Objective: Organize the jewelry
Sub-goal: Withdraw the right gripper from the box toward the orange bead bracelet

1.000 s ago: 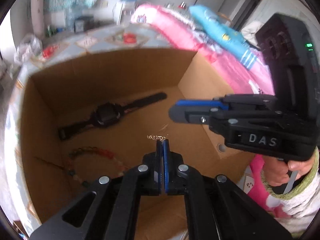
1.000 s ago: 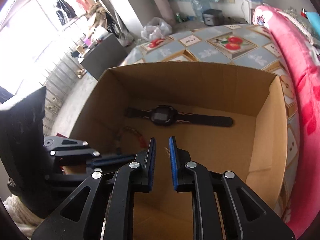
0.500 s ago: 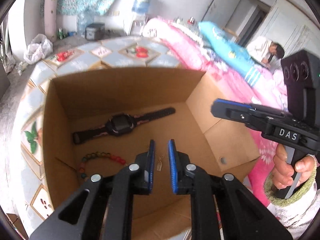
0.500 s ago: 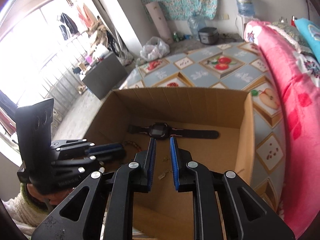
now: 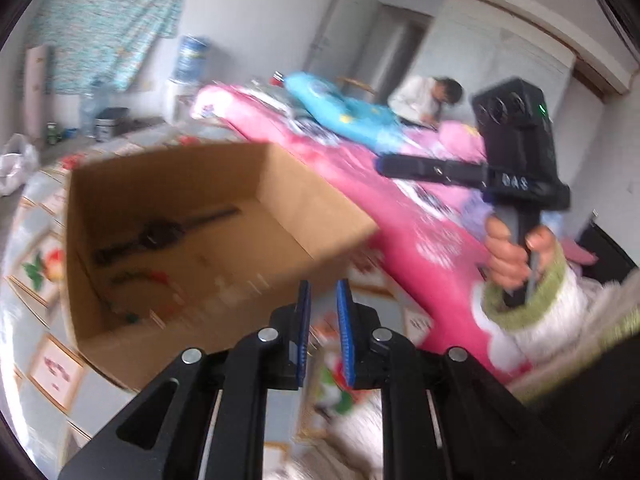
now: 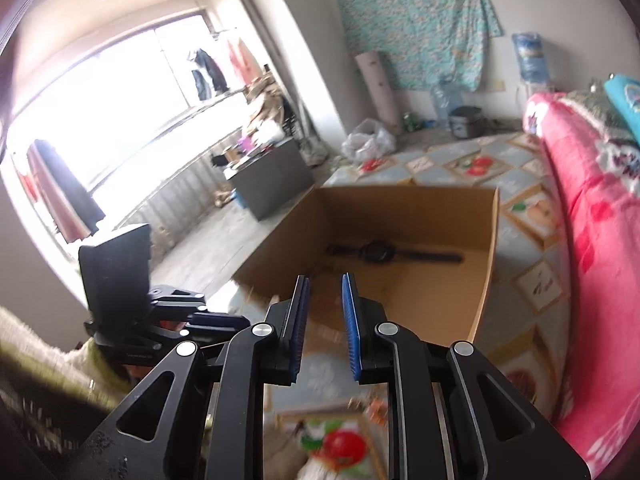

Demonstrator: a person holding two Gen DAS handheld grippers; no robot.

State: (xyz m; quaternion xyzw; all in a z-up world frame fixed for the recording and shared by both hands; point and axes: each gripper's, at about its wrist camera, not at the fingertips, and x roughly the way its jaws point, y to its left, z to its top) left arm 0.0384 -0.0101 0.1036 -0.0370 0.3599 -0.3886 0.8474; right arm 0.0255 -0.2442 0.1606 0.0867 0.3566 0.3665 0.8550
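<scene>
Cardboard box (image 5: 192, 184) is lying ahead-left of our left gripper (image 5: 322, 332), nearer than right gripper (image 6: 325, 326); both jaws narrowly parted, empty.

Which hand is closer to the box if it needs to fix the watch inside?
Probably the right. Its gripper looks straight into the cardboard box, with the watch just ahead of its empty, parted jaws. The left gripper sits off the box's near corner, aimed past it. Neither is far, though.
</scene>
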